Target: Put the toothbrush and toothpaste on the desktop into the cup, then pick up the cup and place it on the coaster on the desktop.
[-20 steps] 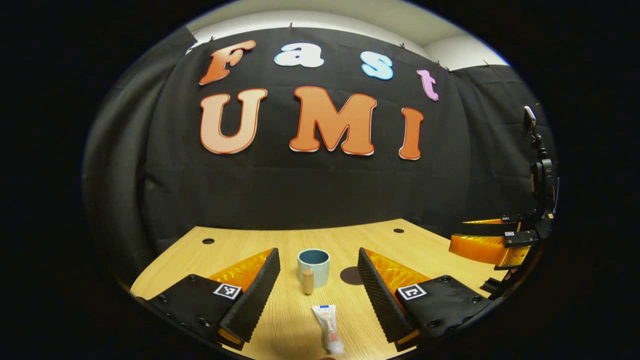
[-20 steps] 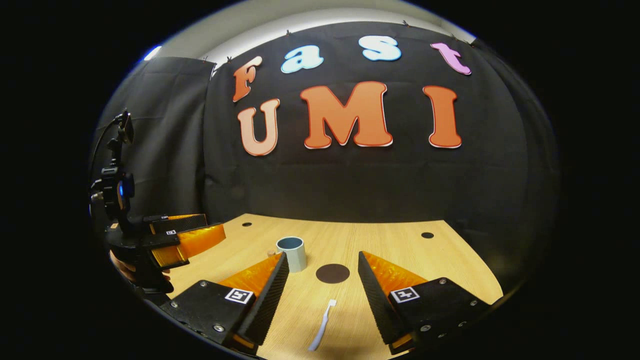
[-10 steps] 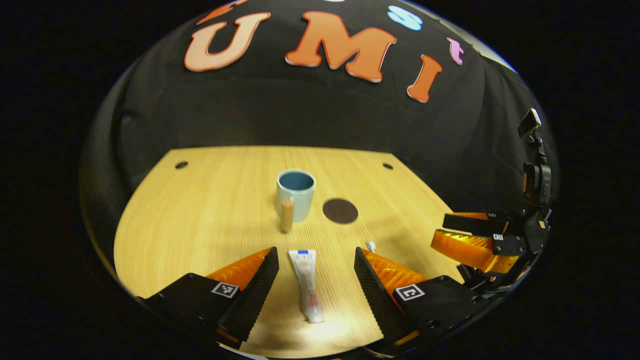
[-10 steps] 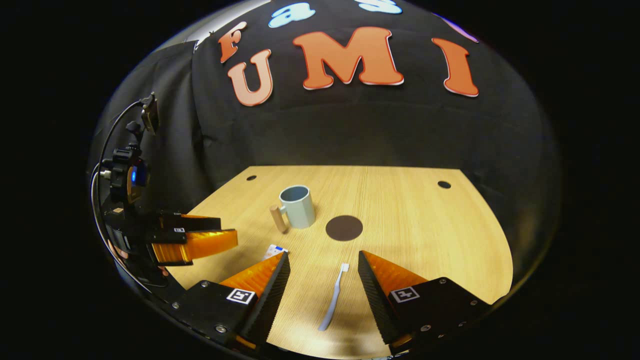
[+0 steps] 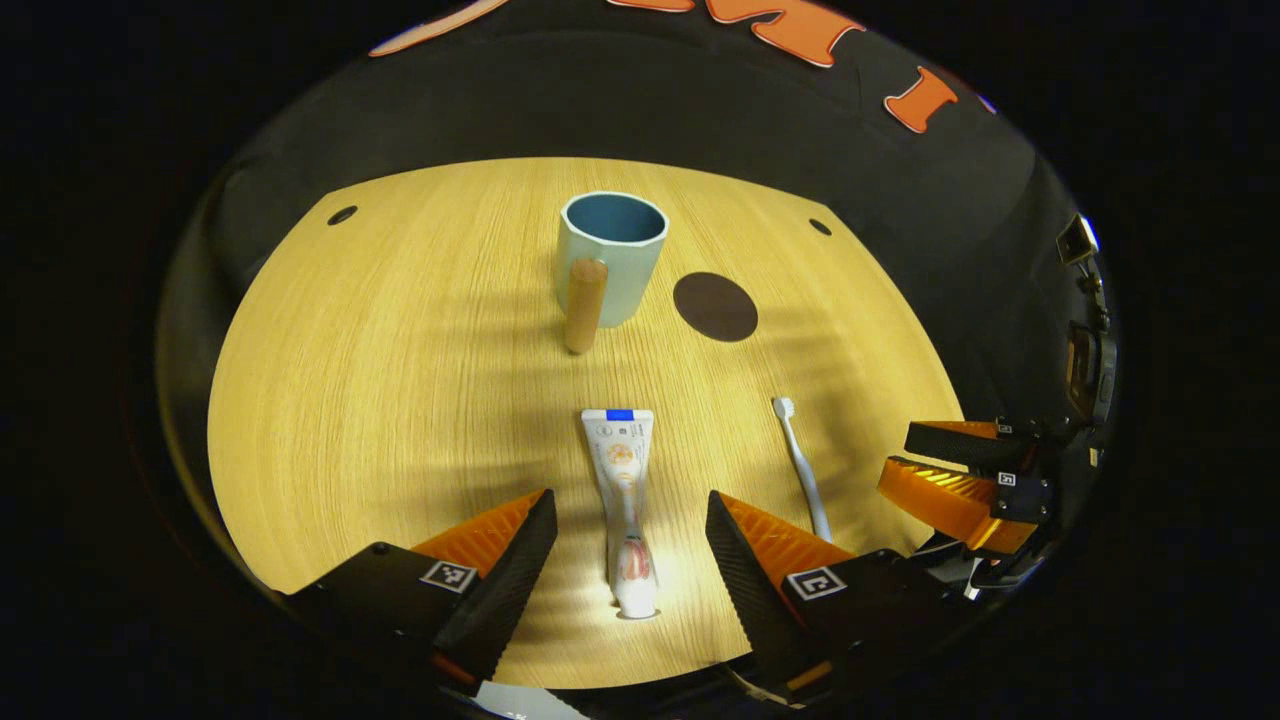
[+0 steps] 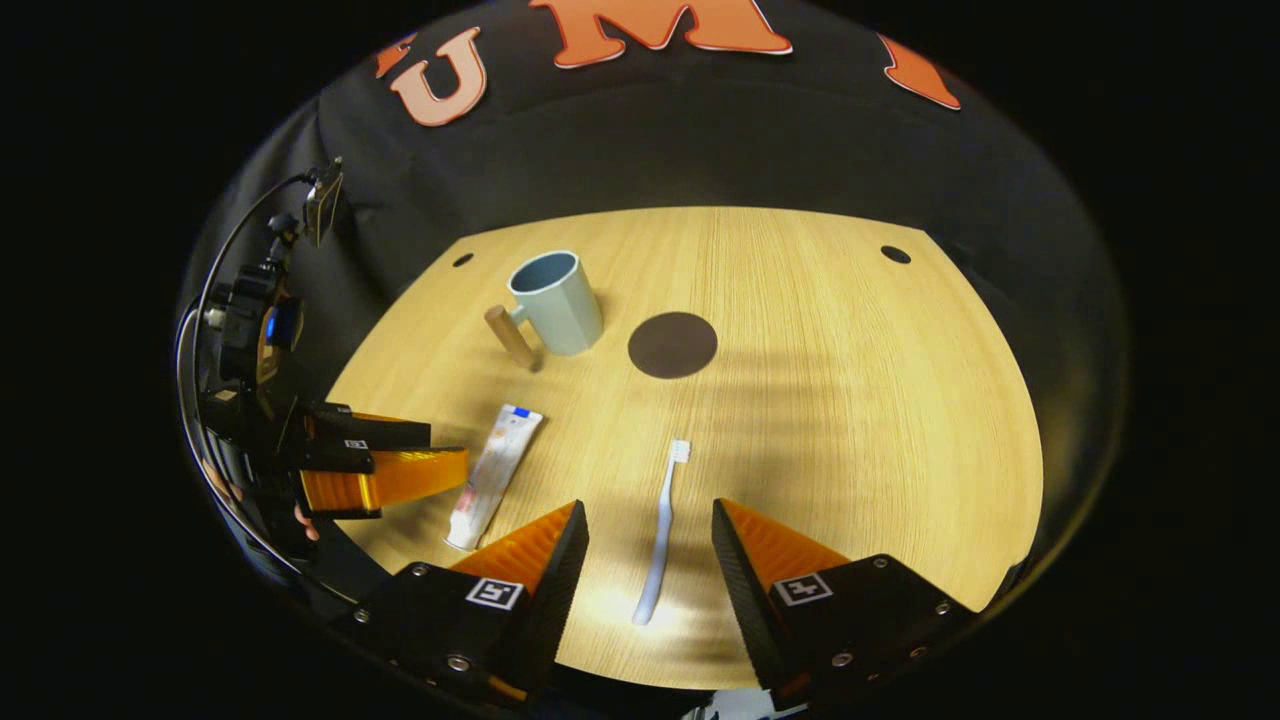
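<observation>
On desk [image 5: 380,360]: 1 cup [image 5: 610,255], 1 toothpaste [image 5: 622,490], 1 toothbrush [image 6: 662,525], 1 coaster [image 6: 672,344]; both tools wide apart, nothing held.

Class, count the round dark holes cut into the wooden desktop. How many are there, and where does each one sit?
2. One hole sits at the far left corner of the desktop, the other hole at the far right corner. Any near the front edge would be hidden.
</observation>
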Motion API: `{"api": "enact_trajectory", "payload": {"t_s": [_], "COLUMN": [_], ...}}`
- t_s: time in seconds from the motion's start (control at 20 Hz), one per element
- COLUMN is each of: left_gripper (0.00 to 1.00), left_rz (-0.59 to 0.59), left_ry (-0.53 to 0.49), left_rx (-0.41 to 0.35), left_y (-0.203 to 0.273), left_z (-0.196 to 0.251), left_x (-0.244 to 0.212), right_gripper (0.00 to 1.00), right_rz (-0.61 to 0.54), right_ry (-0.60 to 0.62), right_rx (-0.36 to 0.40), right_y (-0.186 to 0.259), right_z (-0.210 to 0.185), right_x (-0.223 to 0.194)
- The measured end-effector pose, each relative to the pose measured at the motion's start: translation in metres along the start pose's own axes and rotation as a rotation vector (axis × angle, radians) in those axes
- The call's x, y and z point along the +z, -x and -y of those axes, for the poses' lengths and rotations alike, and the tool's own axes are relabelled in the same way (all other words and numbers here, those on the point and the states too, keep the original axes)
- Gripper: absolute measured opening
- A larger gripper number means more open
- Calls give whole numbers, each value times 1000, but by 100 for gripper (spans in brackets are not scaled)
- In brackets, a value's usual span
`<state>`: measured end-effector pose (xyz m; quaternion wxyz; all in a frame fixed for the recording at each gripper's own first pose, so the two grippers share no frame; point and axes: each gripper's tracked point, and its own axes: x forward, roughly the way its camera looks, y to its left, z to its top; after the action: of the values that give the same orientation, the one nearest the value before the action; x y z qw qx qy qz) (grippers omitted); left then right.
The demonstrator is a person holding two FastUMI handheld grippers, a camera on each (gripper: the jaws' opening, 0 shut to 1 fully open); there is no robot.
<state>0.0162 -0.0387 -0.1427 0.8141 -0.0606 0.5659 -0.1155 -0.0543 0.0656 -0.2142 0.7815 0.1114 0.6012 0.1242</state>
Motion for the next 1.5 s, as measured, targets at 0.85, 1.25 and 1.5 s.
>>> {"api": "enact_trajectory", "payload": {"t_s": [0.85, 1.25, 1.5], "left_gripper": [83, 31, 29], "left_rz": [-424, -417, -374], "left_ry": [5, -45, -59], "left_rx": [118, 212, 177], "left_y": [-31, -42, -64], "left_z": [-21, -18, -15], "left_x": [-32, -18, 15], "right_gripper": [60, 33, 6], "right_rz": [-372, -376, -360], "right_ry": [52, 67, 56], "right_rx": [-88, -159, -145], "right_y": [-65, -73, -70], "right_z": [6, 10, 14], "right_x": [-54, -52, -50]}}
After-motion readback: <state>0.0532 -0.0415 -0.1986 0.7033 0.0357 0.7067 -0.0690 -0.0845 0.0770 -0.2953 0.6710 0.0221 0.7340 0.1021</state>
